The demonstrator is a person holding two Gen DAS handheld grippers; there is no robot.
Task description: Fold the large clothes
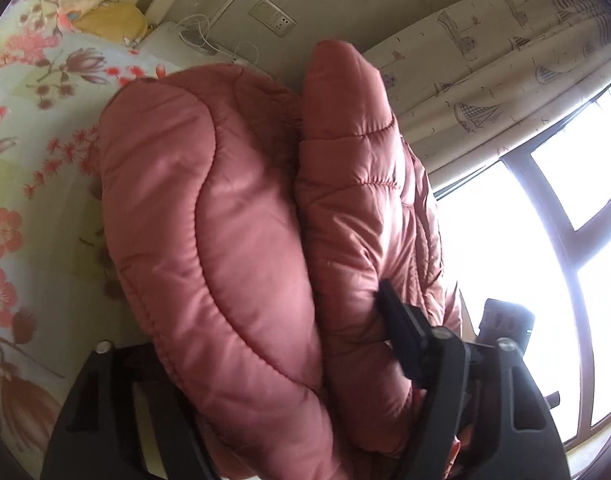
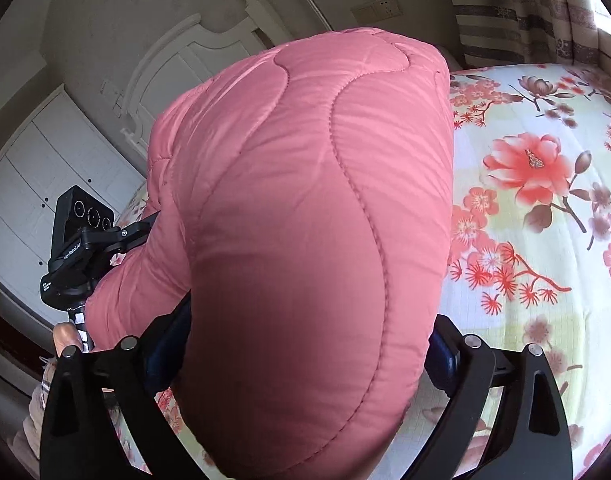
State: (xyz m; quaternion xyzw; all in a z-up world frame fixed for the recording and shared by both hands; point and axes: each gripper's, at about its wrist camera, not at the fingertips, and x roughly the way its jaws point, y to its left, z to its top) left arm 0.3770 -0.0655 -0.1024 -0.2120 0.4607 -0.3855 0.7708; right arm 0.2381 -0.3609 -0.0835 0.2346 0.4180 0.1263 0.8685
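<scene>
A pink quilted puffer jacket (image 1: 225,220) is bunched thick and held up above a floral bed sheet (image 1: 21,128). My left gripper (image 1: 289,364) is shut on the jacket, its folds bulging between the black fingers (image 1: 397,332). In the right wrist view the jacket (image 2: 305,208) fills the middle and my right gripper (image 2: 305,356) is shut on its thick padded bulk. The left gripper's body (image 2: 77,248) shows to the left of the jacket there. The fingertips of both grippers are mostly hidden by fabric.
The bed sheet (image 2: 537,208) spreads to the right. A white headboard (image 2: 177,64) and white cupboard (image 2: 37,184) stand behind. A yellow pillow (image 1: 113,20), a curtain (image 1: 505,60) and a bright window (image 1: 545,240) are nearby. A wall socket (image 1: 273,18) sits above.
</scene>
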